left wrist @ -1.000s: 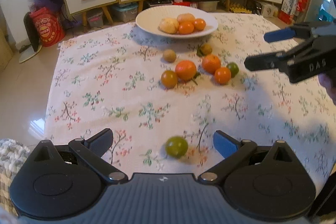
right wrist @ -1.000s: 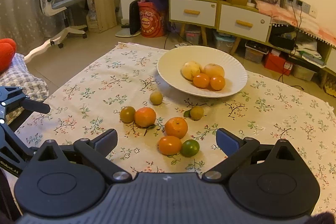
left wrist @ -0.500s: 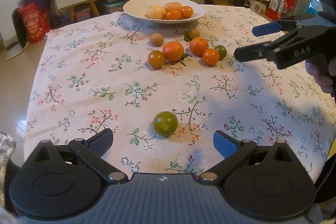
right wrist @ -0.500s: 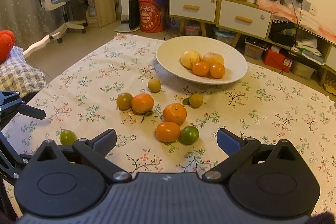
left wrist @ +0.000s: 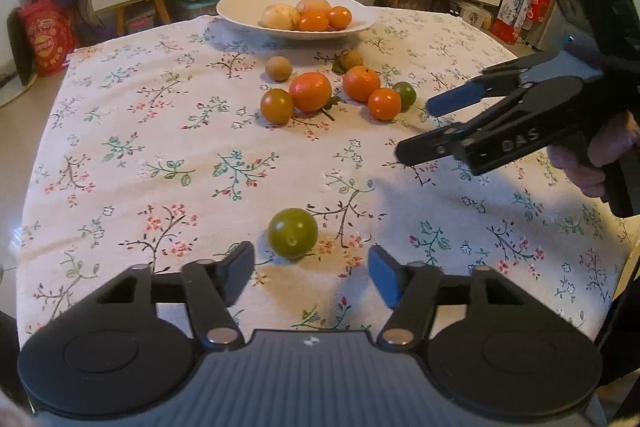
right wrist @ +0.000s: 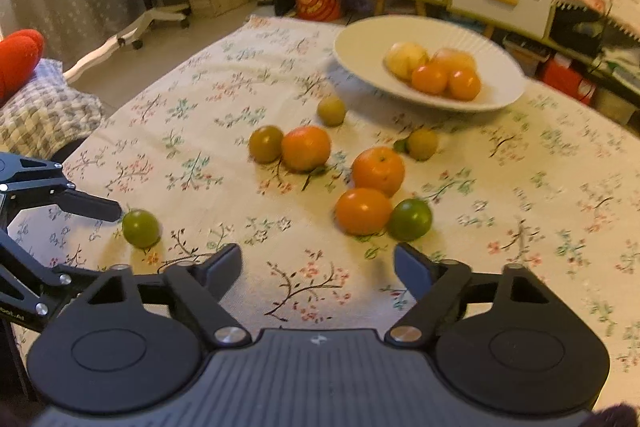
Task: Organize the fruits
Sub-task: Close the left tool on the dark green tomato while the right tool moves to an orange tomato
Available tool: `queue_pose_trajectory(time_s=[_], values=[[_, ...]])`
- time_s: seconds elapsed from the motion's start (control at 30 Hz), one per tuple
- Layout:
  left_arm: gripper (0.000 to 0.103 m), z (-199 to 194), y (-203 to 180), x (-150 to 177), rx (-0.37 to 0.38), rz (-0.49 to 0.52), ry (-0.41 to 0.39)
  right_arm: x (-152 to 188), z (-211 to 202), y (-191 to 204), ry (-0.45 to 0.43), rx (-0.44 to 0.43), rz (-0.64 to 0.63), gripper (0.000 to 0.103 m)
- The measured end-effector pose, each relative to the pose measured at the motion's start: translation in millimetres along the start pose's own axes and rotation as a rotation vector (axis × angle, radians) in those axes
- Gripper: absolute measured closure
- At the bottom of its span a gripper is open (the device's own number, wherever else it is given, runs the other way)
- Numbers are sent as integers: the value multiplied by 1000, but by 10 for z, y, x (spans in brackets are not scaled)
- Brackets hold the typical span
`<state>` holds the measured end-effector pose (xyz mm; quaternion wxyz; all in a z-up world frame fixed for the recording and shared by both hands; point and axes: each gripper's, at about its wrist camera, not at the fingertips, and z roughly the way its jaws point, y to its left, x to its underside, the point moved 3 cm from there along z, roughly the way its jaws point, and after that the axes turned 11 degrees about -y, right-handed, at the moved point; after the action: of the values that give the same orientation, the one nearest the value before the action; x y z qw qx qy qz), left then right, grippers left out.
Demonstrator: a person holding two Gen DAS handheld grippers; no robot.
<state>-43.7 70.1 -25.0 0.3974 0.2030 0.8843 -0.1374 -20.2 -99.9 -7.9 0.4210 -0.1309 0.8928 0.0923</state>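
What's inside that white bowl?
The bowl holds four fruits: two orange ones in front, two pale yellowish ones behind. Anything beneath or behind them is hidden.

The letters "DAS" stood on the side of the right gripper (left wrist: 416,129). "bot.AI" showed on the left gripper's (right wrist: 116,211) arm; other labels were unreadable.
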Motion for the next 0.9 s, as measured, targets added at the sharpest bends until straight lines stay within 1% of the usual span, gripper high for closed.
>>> queue_pose_trajectory(time_s=[0.03, 0.1, 0.27, 0.47, 0.63, 0.83, 0.9], values=[[69, 9, -4, -3, 0, 1, 3, 2, 17, 0, 6, -5, 3, 30], [77, 35, -8, -5, -2, 0, 13, 4, 55, -4, 12, 0, 2, 35], [87, 76, 11, -10, -19, -3, 20, -1, 125, -43, 18, 17, 7, 43], [98, 118, 27, -44, -31, -15, 17, -28, 182, -91, 8, 37, 15, 46], [99, 144, 27, -61, -31, -14, 14, -65, 214, -121, -6, 51, 24, 48], [99, 153, 29, -67, -31, -14, 13, -89, 223, -141, -19, 62, 29, 55], [99, 153, 30, -67, -31, -13, 13, -103, 228, -149, -23, 64, 31, 60]])
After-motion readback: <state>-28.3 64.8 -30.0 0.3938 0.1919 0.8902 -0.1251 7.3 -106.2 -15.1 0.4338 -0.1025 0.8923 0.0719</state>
